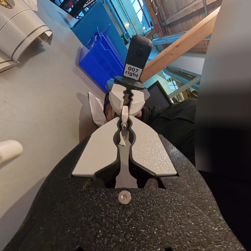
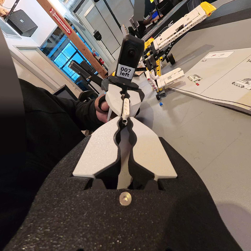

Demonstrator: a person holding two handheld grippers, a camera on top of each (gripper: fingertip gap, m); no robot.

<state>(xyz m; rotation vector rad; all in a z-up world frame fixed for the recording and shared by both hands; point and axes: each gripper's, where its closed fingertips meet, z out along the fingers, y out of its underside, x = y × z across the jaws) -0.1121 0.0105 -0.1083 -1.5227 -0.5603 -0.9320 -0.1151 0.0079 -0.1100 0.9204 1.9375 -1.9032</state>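
My two grippers meet tip to tip above a grey table [image 2: 190, 135]. My left gripper [image 1: 124, 119] is shut on a short white beam with holes [image 2: 125, 107], which stands upright in its fingertips. The beam also shows in the left wrist view [image 1: 124, 114]. My right gripper [image 2: 124, 120] is shut on a small grey pin [image 2: 124, 121] at the beam's lower end. The pin's other end shows inside the left jaws [image 1: 124, 124]. A hand in a black sleeve [image 2: 100, 108] holds the left gripper.
A white and yellow brick-built model [image 2: 176, 34] and a smaller white sub-assembly [image 2: 167, 80] stand at the back right. An open instruction booklet [image 2: 217, 76] lies right, with a small blue piece [image 2: 161, 104] near it. A blue bin [image 1: 103, 58], curled pages [image 1: 20, 34] and crumpled white paper [image 1: 97, 108] lie on the left side. Less than 4 cm separates the two grippers' tips.
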